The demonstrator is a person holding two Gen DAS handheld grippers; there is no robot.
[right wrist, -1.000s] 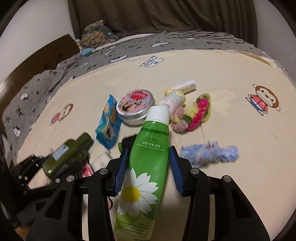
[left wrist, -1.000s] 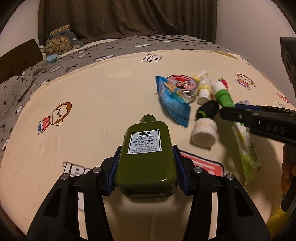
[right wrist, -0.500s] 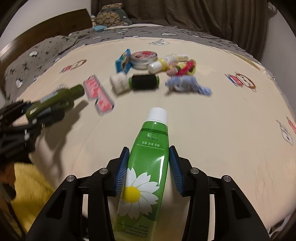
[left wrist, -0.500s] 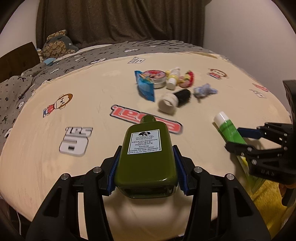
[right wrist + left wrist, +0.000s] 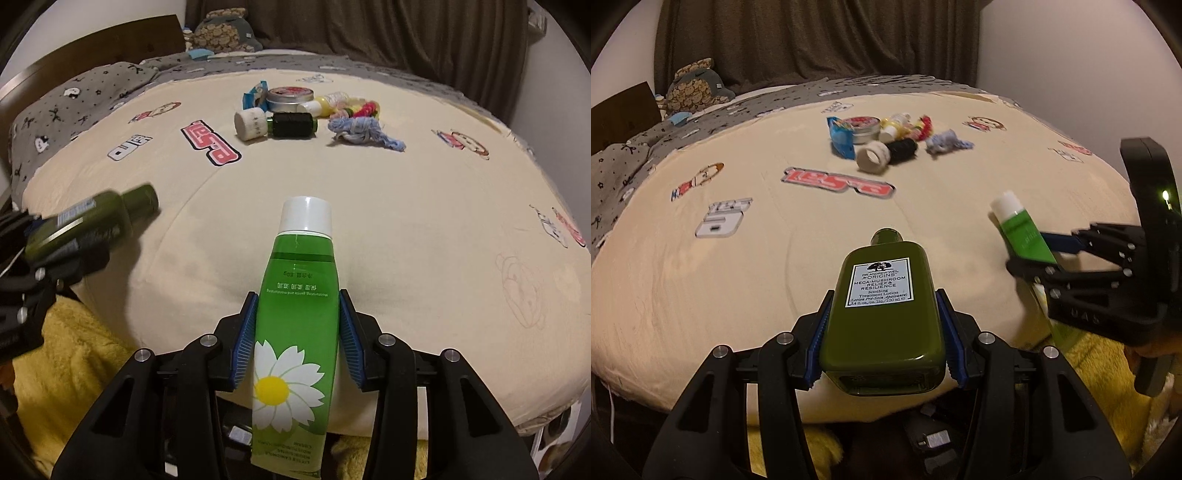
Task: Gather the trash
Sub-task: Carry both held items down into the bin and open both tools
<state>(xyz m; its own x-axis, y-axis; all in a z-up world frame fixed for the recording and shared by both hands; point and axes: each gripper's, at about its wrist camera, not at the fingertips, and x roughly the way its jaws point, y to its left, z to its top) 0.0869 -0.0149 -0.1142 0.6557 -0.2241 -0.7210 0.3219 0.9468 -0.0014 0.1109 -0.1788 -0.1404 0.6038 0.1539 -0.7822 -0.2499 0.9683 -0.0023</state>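
Lying clamped between the blue pads of the left tool (image 5: 882,345), an olive-green lotion bottle (image 5: 884,314) points its dark cap away from the camera; its flat face carries a white label with black print, and its glossy base nearest the lens looks partly see-through. The right tool (image 5: 297,339) grips a bright green tube (image 5: 295,325) with a white cap, a white daisy with a yellow centre printed low on it and small text above; its jaws are closing on the soft body. Both tools hang over the near edge of the bed (image 5: 701,280), the tube to the right of the bottle, with yellow fleece (image 5: 66,354) below them. Well beyond, on the cream cartoon-print sheet, lies a cluster: a white jar (image 5: 251,124) touching a black-wrapped bottle (image 5: 293,124), a round tin (image 5: 290,99), a blue packet (image 5: 841,137), a small yellow bottle (image 5: 321,105), a blue knitted scrap (image 5: 364,136) and something red and yellow, too blurred to tell. A grey patterned blanket (image 5: 74,96) covers the far side.
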